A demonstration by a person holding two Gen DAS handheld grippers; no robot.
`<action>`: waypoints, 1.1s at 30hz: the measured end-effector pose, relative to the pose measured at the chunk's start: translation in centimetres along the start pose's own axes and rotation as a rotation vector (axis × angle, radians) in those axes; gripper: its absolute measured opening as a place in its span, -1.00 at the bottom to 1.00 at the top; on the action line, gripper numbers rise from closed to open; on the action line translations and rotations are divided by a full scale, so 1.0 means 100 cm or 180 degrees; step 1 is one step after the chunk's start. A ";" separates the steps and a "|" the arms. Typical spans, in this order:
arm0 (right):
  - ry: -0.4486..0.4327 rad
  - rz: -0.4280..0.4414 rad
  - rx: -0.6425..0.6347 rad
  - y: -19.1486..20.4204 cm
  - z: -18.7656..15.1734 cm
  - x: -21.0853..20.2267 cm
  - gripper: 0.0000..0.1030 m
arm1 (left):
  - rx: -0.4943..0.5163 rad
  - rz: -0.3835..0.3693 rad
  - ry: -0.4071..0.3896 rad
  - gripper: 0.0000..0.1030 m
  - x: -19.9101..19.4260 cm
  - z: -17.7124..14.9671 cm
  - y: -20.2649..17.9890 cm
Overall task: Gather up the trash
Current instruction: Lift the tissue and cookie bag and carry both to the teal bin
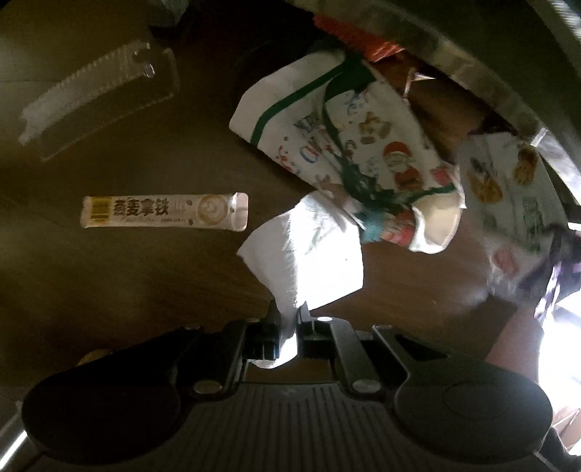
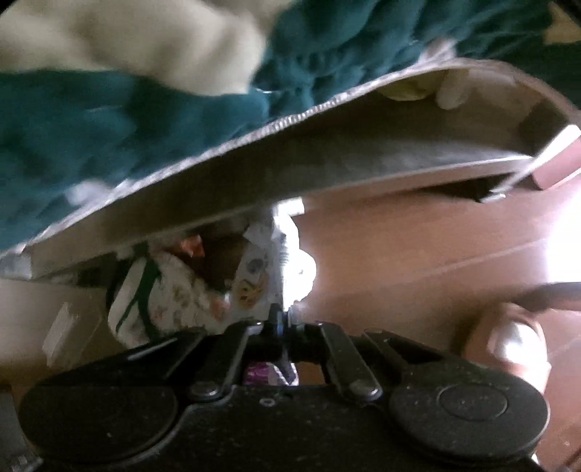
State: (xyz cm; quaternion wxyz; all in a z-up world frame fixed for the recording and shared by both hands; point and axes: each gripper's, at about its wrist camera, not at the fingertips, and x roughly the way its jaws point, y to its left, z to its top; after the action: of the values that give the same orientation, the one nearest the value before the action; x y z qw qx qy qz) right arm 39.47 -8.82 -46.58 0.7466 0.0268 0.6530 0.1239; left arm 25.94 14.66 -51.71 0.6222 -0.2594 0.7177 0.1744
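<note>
My left gripper (image 1: 288, 313) is shut on a crumpled white tissue (image 1: 308, 261) and holds it over the dark brown table (image 1: 127, 290). Beyond it lies a crushed paper cup with Christmas pictures (image 1: 348, 145), and a snack wrapper with cookie pictures (image 1: 508, 188) to its right. A coffee stick sachet (image 1: 163, 211) lies flat at the left. My right gripper (image 2: 283, 312) is shut on a thin white printed wrapper (image 2: 283, 254). The Christmas cup (image 2: 163, 297) shows to its left, under a grey tray edge (image 2: 326, 163).
A clear plastic strip package (image 1: 98, 98) lies at the far left. A curved metallic rim (image 1: 490, 72) arcs across the upper right, with red wrapping (image 1: 348, 32) beside it. Teal and cream fabric (image 2: 109, 119) fills the upper part of the right wrist view.
</note>
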 end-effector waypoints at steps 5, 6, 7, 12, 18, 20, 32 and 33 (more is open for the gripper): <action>0.0013 -0.0073 -0.0163 0.003 -0.026 -0.048 -0.99 | 0.0101 -0.0003 -0.0042 -0.86 -0.043 -0.024 -0.012; -0.0002 -0.0070 -0.0184 0.003 -0.031 -0.060 -0.99 | 0.0145 0.0003 -0.0065 -0.86 -0.052 -0.030 -0.015; -0.0026 -0.0093 -0.0213 0.004 -0.035 -0.071 -0.99 | 0.0185 0.0005 -0.0091 -0.86 -0.058 -0.036 -0.018; -0.0253 -0.0031 -0.0313 0.006 -0.045 -0.140 -0.99 | 0.0385 -0.0089 -0.0310 -0.86 -0.112 -0.060 -0.029; -0.0713 0.0119 -0.0489 0.016 -0.081 -0.232 -0.99 | 0.0674 -0.0320 -0.0717 -0.86 -0.192 -0.098 -0.039; -0.0867 0.0161 -0.0523 0.017 -0.095 -0.264 -0.99 | 0.0730 -0.0420 -0.0848 -0.86 -0.218 -0.111 -0.041; -0.2018 0.0297 -0.0513 -0.016 -0.162 -0.450 -0.99 | 0.1193 -0.0840 -0.1811 -0.86 -0.380 -0.194 -0.081; -0.2110 0.0296 -0.0490 -0.022 -0.167 -0.464 -0.99 | 0.1241 -0.0892 -0.1871 -0.86 -0.392 -0.200 -0.088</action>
State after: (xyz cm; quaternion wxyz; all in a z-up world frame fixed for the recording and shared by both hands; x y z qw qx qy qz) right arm 18.03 -23.18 -4.51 0.9116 0.0388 0.3618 0.1913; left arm 18.60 2.21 -9.24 0.8571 -0.1707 0.4859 0.0148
